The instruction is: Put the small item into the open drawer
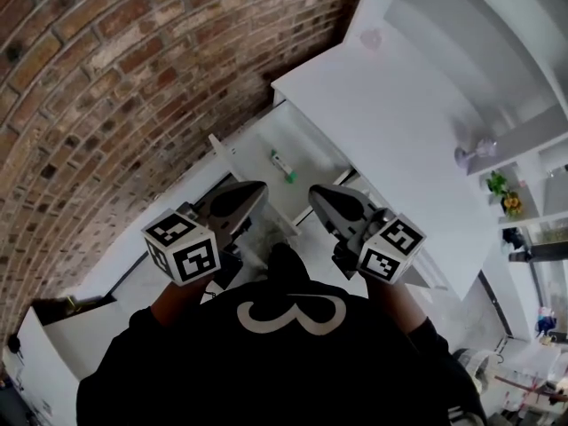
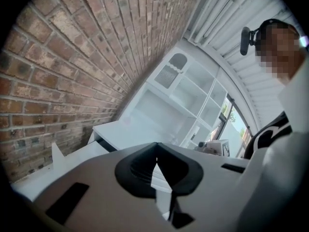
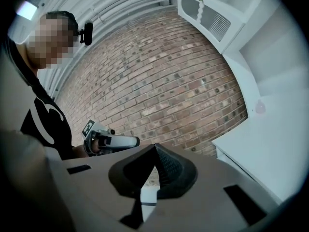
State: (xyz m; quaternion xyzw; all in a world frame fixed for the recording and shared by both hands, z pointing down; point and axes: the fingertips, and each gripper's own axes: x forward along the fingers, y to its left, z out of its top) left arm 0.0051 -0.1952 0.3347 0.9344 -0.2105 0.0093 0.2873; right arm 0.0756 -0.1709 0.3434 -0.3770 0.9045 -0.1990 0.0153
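Note:
The white drawer (image 1: pixel 311 138) stands pulled open from under the white desk top (image 1: pixel 390 114). A small green and white item (image 1: pixel 283 168) lies inside it on the drawer floor. My left gripper (image 1: pixel 251 193) hovers just short of the drawer's near left corner, jaws shut and holding nothing. My right gripper (image 1: pixel 321 197) hangs beside it at the drawer's near right, also shut and holding nothing. In the left gripper view the jaws (image 2: pixel 155 148) meet at a point, as they do in the right gripper view (image 3: pixel 155 148). The item is out of both gripper views.
A brick wall (image 1: pixel 133 78) runs along the left. On the desk top stand a purple object (image 1: pixel 475 153) and a pale pink round thing (image 1: pixel 371 37). Shelves with a small plant (image 1: pixel 504 193) rise at the right. A white box (image 1: pixel 53 344) sits low at the left.

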